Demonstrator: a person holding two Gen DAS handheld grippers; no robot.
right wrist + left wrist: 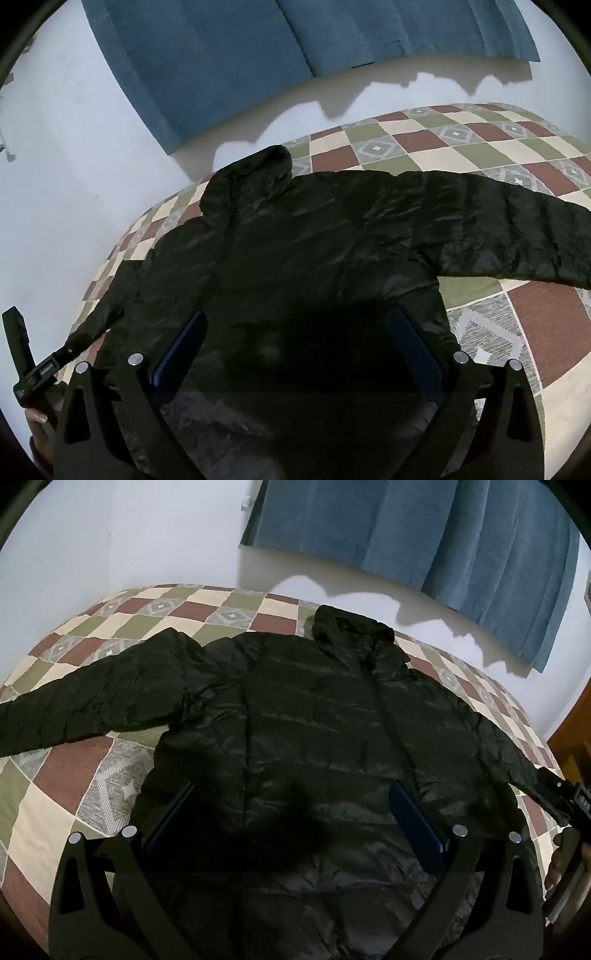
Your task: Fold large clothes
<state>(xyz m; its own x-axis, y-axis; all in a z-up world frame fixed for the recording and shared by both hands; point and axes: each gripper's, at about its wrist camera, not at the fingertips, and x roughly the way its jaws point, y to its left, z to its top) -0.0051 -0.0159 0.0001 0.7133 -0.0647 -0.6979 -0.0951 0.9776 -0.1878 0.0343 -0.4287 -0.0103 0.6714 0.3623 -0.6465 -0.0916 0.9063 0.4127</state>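
Black jacket (314, 720) lies spread across checkered bedspread (74, 794); both tools (295, 812) (295, 339) hover released above its hem.

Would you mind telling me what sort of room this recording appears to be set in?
Most likely a bedroom: a black puffer jacket lies spread on a bed with a checkered quilt, set against a white wall hung with a blue curtain.

Both wrist views look forward and down from close above the hem of the black jacket (314, 720), toward its hood and the blue curtain (424, 535). Both share the jacket's body and the checkered bedspread (424, 147).
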